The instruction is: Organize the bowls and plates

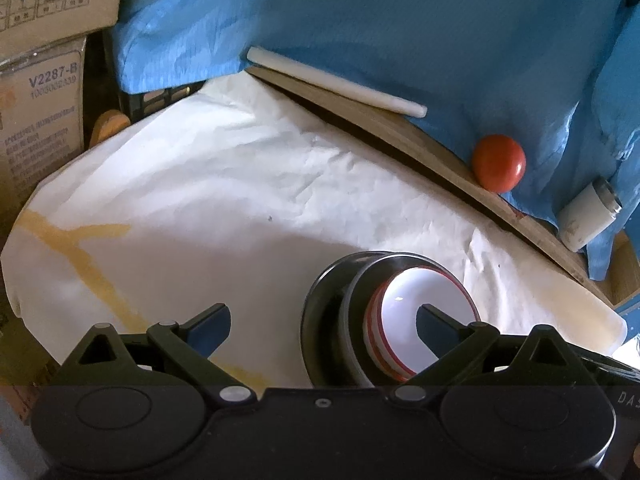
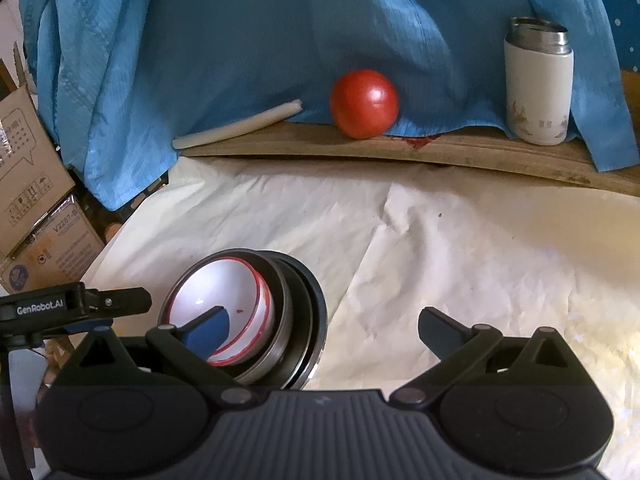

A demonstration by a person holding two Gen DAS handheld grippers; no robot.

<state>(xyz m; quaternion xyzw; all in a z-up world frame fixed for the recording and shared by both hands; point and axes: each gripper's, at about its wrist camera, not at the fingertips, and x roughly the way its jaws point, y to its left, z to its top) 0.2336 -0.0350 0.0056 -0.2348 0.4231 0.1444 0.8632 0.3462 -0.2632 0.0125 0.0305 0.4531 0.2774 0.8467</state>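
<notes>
Item: nested stack of tableware on the paper-covered table (image 2: 440,240).

- White bowl with red rim (image 1: 424,312): sat innermost, on top of the stack.
- Metal bowl (image 2: 282,320): directly beneath it, nested.
- Dark plate (image 1: 316,320): at the bottom, carrying both.
- Left hand-held gripper (image 1: 324,320): fingers spread wide, nothing between them; one fingertip hung over the white bowl, contact not determinable.
- Right hand-held gripper (image 2: 324,328): fingers likewise spread and empty; the stack lay under its left finger.
- Bystanders, well apart at the back edge: tomato (image 2: 364,104), white stick (image 2: 236,126), white flask (image 2: 538,84), blue cloth (image 2: 240,40), cardboard boxes (image 1: 40,80).

Progress, as judged: stacking appeared finished or nearly so. No loose plate or bowl showed elsewhere in either view; at most a final straightening seemed left.
</notes>
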